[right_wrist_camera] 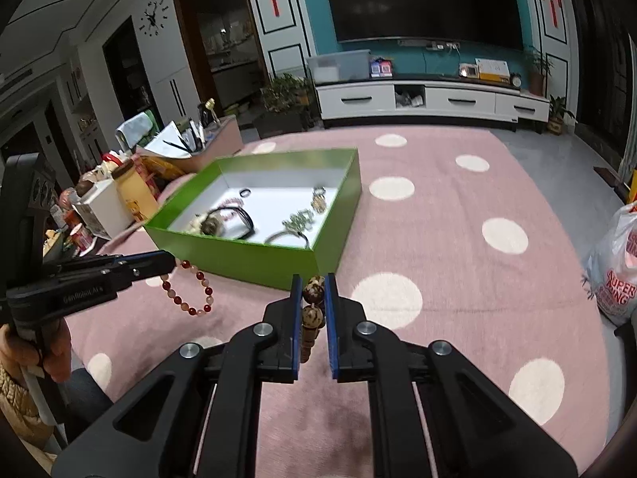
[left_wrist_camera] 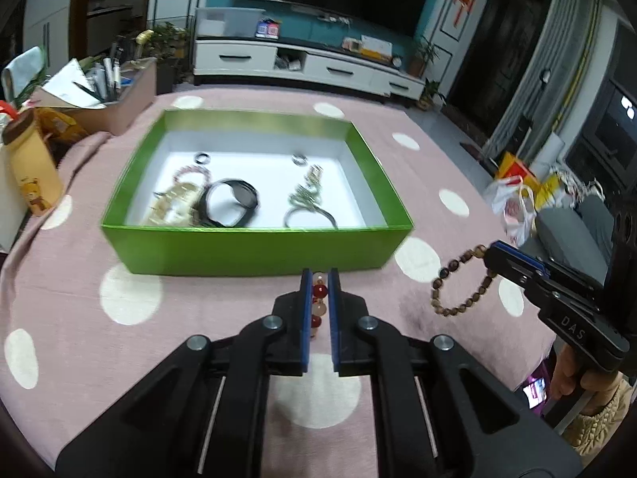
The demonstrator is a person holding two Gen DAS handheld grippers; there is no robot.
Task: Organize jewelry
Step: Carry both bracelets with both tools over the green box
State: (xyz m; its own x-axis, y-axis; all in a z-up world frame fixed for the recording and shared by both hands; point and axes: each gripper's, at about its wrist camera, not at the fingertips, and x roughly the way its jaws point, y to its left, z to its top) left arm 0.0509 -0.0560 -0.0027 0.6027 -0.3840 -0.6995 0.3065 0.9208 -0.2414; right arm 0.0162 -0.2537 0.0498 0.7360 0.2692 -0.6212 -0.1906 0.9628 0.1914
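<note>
A green box (left_wrist_camera: 254, 245) with a white inside sits on the pink dotted cloth and holds several pieces of jewelry, among them a black bangle (left_wrist_camera: 231, 203). The box also shows in the right wrist view (right_wrist_camera: 247, 257). My left gripper (left_wrist_camera: 320, 279) is shut on a red and peach bead bracelet (left_wrist_camera: 319, 302), held above the cloth just in front of the box; the bracelet hangs in the right wrist view (right_wrist_camera: 187, 290). My right gripper (right_wrist_camera: 313, 283) is shut on a brown wooden bead bracelet (right_wrist_camera: 312, 310), which dangles to the right of the box in the left wrist view (left_wrist_camera: 458, 283).
A cardboard box with pens (left_wrist_camera: 107, 95) and a yellow bottle (left_wrist_camera: 34, 171) stand at the table's left edge. Plastic bags (left_wrist_camera: 517, 199) lie off the right side. A TV cabinet (left_wrist_camera: 306, 63) stands beyond the table.
</note>
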